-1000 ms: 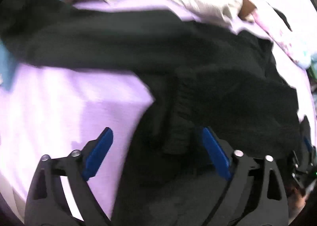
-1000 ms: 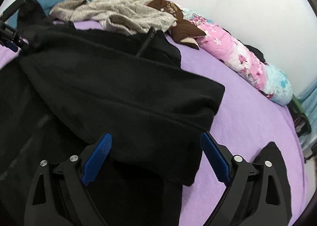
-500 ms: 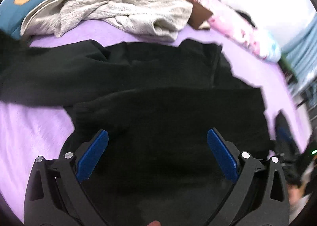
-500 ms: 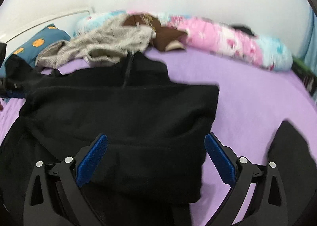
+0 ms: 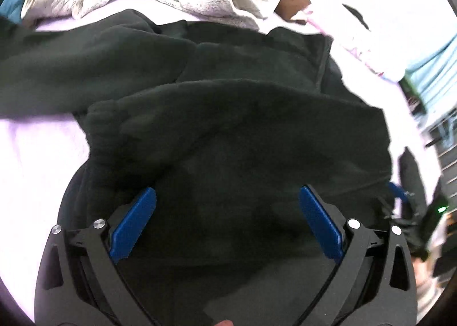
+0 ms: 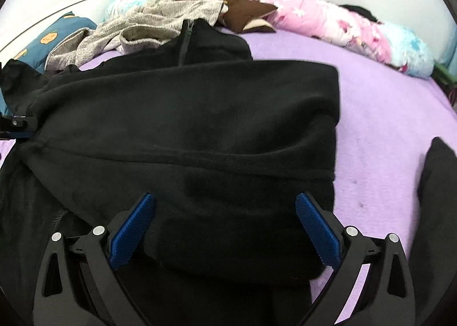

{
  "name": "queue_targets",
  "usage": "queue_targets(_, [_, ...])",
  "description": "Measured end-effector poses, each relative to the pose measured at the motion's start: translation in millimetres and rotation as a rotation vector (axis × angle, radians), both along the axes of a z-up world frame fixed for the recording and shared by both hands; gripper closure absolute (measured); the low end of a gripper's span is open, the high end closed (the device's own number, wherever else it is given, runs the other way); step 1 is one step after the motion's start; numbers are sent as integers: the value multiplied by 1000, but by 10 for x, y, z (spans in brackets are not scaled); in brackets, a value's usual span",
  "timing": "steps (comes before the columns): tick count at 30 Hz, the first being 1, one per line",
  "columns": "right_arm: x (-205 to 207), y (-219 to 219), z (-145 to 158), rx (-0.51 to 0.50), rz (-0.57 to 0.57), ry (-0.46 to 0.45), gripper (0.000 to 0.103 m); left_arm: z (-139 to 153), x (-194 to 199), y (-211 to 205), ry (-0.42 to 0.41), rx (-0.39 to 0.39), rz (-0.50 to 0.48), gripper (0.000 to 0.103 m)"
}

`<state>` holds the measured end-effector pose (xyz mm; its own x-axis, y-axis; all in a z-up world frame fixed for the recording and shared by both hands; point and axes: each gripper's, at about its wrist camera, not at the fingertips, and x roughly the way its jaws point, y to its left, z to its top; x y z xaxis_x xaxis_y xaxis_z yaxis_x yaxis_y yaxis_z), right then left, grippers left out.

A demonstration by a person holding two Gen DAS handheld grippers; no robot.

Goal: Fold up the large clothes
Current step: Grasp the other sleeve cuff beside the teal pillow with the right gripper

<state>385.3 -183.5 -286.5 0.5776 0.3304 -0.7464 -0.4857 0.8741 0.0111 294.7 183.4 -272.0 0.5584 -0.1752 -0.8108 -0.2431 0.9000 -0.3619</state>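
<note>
Between the blue pads of the left gripper (image 5: 227, 221) lies only dark fabric well below them; its jaws have just been opening and now stand wide apart, pressing on nothing. It hangs over the near part of a large black fleece garment (image 5: 242, 131), tilted downward. At the far right edge of this view, blurred, a bit of the other tool shows.

Over the same garment (image 6: 185, 126), the right gripper (image 6: 225, 227) is also spread wide and released, its ribbed blue pads apart above the cloth, gripping nothing.

Outward from the grippers, the black garment lies spread on a purple bedsheet (image 6: 385, 131). One broad panel is already folded across the body, its straight edge running left to right with a neat corner at the right. The zip collar (image 6: 185, 37) points to the far side. On the left, a sleeve (image 5: 71, 69) stretches out toward the left edge, apparently not yet folded in. A separate piece of black cloth (image 6: 437, 183) lies near the right edge.

Farther off sit a crumpled grey knit garment (image 6: 148, 23), a brown item (image 6: 228, 3), a pink floral quilt (image 6: 328, 23) and a blue pillow (image 6: 57, 37).

By my reading, the first fold is laid and let go; the left sleeve and the final folds toward a compact bundle remain.
</note>
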Motion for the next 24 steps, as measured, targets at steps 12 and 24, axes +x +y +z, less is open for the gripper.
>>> queue_targets(12, [-532,928,1122,-10,93,-33,6,189,-278,369,-44,-31,63,6])
queue_targets(24, [-731,3610,2911,93,392,37,6,99,-510,1135,67,-333,166,7])
